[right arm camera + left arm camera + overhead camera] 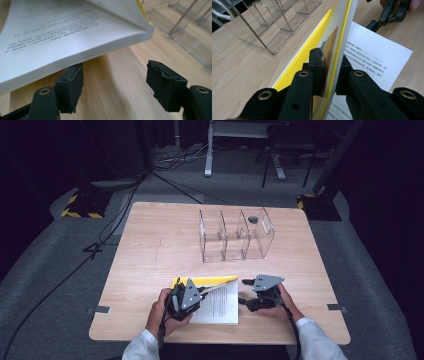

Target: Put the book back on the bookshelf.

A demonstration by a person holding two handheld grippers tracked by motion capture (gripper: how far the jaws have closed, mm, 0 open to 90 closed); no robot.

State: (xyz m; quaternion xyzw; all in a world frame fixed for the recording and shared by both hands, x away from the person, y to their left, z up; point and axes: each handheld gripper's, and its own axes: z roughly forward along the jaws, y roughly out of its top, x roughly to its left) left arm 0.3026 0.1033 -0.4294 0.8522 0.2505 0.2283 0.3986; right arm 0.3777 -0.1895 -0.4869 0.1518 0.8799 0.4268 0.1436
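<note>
While the left gripper [329, 67] is clamped on the yellow front cover [337, 47] of the book [216, 300], that cover stands lifted on edge, pinched between the two black pads, with a wood-toned picture showing on its face in the left gripper view. The book lies near the front edge of the surface [150, 250], about midway between its left and right edges, open to a white page of printed text [372, 50]. In the high view the left hand [162, 312] holds its gripper [192, 292] over the book's left part, and the right hand [282, 305] holds the right gripper [243, 291] just beside the book's right edge, pointing toward it. The right gripper [115, 85] has its jaws spread apart, nothing pressed between them; in its own view the left pad sits just under the stacked page block [62, 57] at the book's corner, the right pad stands over bare wood. Whether that left pad touches the pages I cannot tell. A clear acrylic divider rack [235, 237] with upright partitions stands toward the far edge of the surface, well apart from the book. A small dark round object [253, 219] lies just behind the rack.
</note>
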